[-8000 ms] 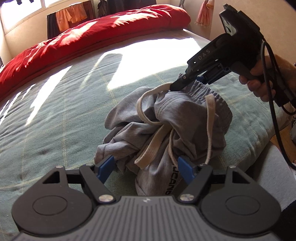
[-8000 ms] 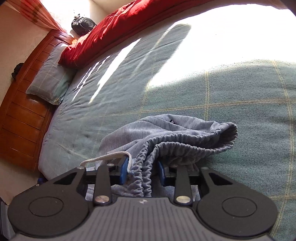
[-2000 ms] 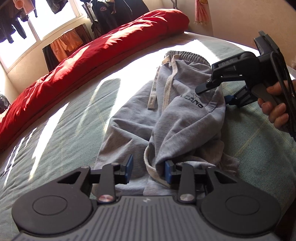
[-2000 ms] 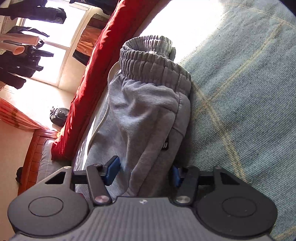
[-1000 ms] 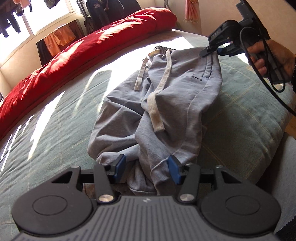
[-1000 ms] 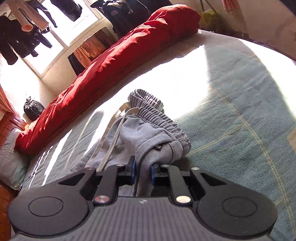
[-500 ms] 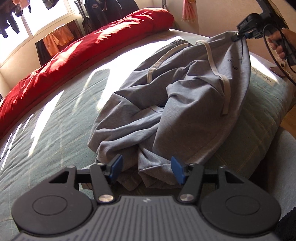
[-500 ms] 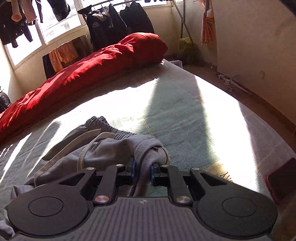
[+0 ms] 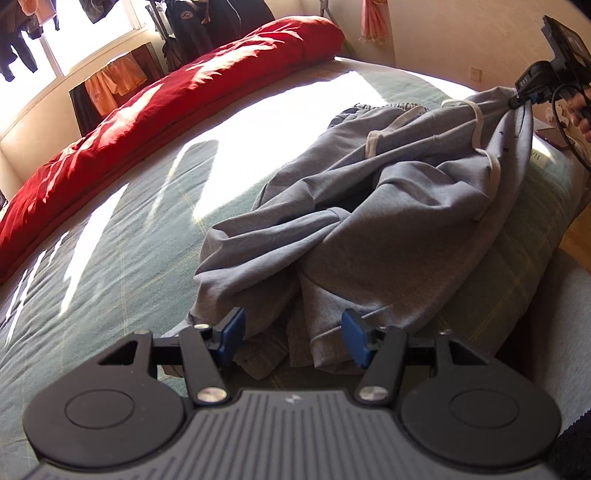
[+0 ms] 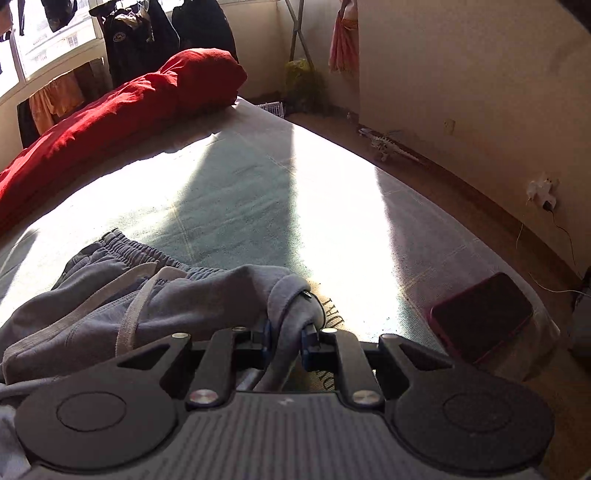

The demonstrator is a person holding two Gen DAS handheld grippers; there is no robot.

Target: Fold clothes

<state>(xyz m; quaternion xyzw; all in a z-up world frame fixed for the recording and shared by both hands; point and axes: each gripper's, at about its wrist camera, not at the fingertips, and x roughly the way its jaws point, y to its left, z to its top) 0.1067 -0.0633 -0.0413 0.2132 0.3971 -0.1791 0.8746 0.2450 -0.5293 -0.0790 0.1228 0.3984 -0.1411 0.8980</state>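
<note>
Grey sweatpants [image 9: 388, 229] w/ off-white drawstring [image 9: 487, 162]. Bedspread [image 9: 122, 258] muted green, thin pale-yellow check lines, some printed dark lettering near its edge. Duvet [image 9: 177, 92] bright red. Phone [image 10: 484, 317] in dark red case. Both grippers black w/ blue pads [image 9: 232, 328]. Orange garments [image 9: 118, 81] hang under window; dark jackets [image 10: 140, 33] beside them.

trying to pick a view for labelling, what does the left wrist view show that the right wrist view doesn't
Left wrist only: the open left gripper over the hem end of the grey sweatpants, and the whole rumpled garment.
Right wrist only: a dark red phone on the green bed cover, a wall charger.
Both: the right gripper pinching the sweatpants, the red duvet.
</note>
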